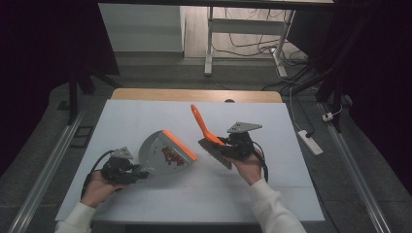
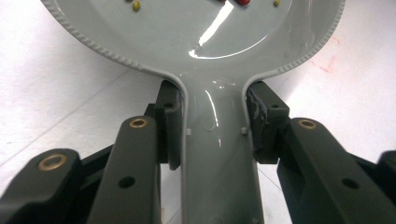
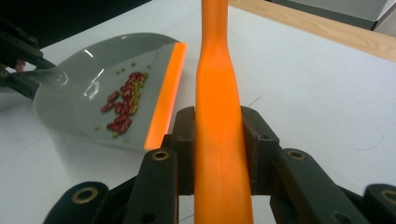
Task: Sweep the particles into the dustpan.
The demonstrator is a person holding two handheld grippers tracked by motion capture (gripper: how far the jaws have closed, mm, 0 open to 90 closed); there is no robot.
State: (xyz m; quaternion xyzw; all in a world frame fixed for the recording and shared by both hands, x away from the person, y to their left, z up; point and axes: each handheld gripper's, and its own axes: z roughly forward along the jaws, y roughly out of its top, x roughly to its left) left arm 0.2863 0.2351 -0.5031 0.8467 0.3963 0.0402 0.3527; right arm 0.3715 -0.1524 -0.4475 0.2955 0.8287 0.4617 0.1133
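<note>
From above, your left claw (image 1: 138, 173) grips the handle of the grey dustpan (image 1: 163, 153), which sits on the white table (image 1: 145, 116) with its orange lip facing right. Your right claw (image 1: 224, 144) holds the orange-handled brush (image 1: 206, 132) just right of that lip; its dark bristles (image 1: 216, 154) seem to hang just above the table, though the angle leaves that uncertain.

Along your left claw (image 2: 215, 126), both jaws press against the sides of the dustpan's narrow handle (image 2: 217, 154), and a few red and yellow beans (image 2: 136, 4) lie in the pan.

Along your right claw (image 3: 219, 144), the jaws clamp the brush handle (image 3: 218, 116), which rises straight up. The dustpan (image 3: 93, 93) lies to the left, holding a cluster of beans (image 3: 123, 105) near its orange lip (image 3: 166, 100).
</note>
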